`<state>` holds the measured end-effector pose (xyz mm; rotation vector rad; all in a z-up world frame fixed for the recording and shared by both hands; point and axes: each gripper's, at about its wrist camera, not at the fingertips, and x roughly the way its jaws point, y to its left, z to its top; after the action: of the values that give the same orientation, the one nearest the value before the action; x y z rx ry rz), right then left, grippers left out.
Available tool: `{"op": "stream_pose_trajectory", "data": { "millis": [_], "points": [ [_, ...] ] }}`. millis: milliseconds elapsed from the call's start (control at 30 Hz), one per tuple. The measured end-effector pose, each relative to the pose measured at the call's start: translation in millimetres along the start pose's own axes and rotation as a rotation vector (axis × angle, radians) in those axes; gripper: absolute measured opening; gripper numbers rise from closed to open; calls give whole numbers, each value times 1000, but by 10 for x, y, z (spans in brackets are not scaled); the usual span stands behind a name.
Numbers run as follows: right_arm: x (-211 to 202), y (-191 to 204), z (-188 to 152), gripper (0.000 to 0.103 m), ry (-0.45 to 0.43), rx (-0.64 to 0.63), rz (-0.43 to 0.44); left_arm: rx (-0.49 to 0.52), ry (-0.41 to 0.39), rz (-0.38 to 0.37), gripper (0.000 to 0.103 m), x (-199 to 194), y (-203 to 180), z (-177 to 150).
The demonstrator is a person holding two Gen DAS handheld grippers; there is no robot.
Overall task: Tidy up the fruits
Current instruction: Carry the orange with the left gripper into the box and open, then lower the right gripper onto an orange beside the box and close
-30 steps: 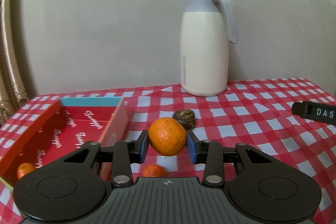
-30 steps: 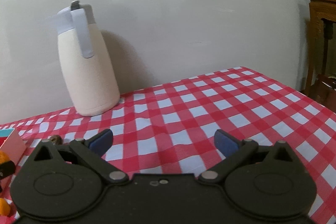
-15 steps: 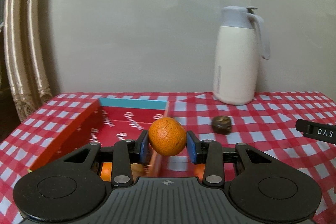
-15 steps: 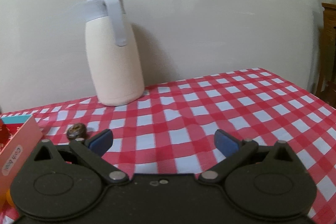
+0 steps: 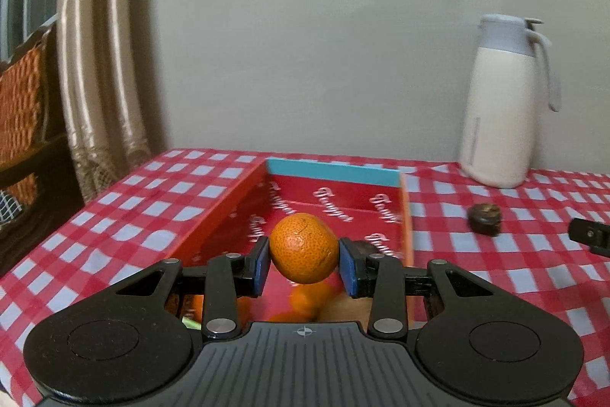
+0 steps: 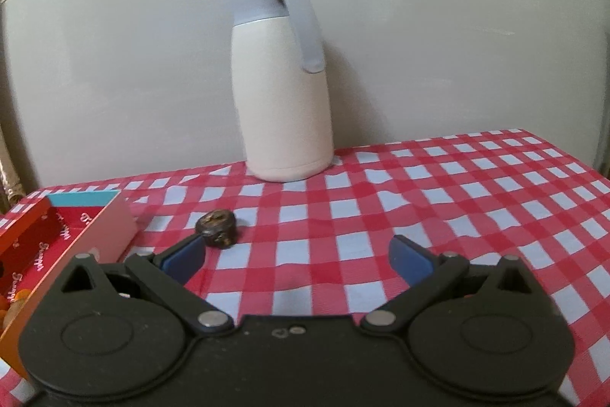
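My left gripper (image 5: pixel 304 266) is shut on an orange mandarin (image 5: pixel 303 247) and holds it above the near part of a red cardboard box (image 5: pixel 335 201) with a blue far wall. More orange fruit (image 5: pixel 305 300) lies in the box below, partly hidden by the gripper. My right gripper (image 6: pixel 297 260) is open and empty above the checked cloth. A small dark brown fruit (image 6: pixel 216 223) lies on the cloth just beyond its left fingertip; it also shows in the left wrist view (image 5: pixel 485 214). The box's right wall (image 6: pixel 103 227) shows at the left of the right wrist view.
A cream jug with a grey lid and handle (image 6: pixel 280 82) stands at the back against the wall, also in the left wrist view (image 5: pixel 503 102). The red-and-white checked cloth (image 6: pixel 438 201) covers the table. A curtain (image 5: pixel 99 63) hangs beyond the table's left edge.
My left gripper has swung left with the mandarin, from over the cloth to over the red box. My right gripper has also turned left, bringing the jug and the dark fruit toward centre.
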<state>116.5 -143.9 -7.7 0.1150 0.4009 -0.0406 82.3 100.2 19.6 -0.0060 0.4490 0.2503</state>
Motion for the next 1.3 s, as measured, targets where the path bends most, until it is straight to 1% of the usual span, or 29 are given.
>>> {"op": "stream_pose_trajectory", "data": {
  "millis": [267, 400, 433, 467, 500, 567, 733, 900, 1000, 1133, 1233, 1300],
  "points": [
    [6, 98, -23, 103, 16, -11, 28, -18, 37, 37, 38, 138, 166, -66],
    [-5, 114, -36, 103, 23, -22, 62, -31, 41, 75, 39, 171, 222, -101],
    [-11, 112, -40, 103, 22, -26, 73, -33, 42, 78, 45, 175, 232, -99],
    [-15, 113, -43, 103, 23, -29, 86, -36, 38, 70, 61, 165, 236, -99],
    [-19, 109, -46, 103, 25, -33, 98, -33, 25, 87, 73, 144, 224, -97],
    [-22, 112, -54, 103, 28, -42, 115, -27, 0, 100, 77, 102, 216, -87],
    [-49, 99, -60, 103, 26, -52, 143, -25, -8, 93, 78, 44, 205, -46],
    [-40, 93, -83, 103, 48, -65, 170, -29, -31, 102, 82, -40, 237, -14],
    [-64, 130, -95, 102, 47, -86, 181, -32, -31, 105, 83, -58, 264, -7],
    [-102, 203, -94, 96, 44, -110, 211, -36, -34, 108, 83, -89, 305, 13],
    [-123, 301, -106, 93, 50, -149, 255, -32, -38, 113, 83, -116, 338, 25],
    [-138, 385, -125, 89, 64, -180, 311, -31, -40, 119, 83, -138, 362, 31]
  ]
}}
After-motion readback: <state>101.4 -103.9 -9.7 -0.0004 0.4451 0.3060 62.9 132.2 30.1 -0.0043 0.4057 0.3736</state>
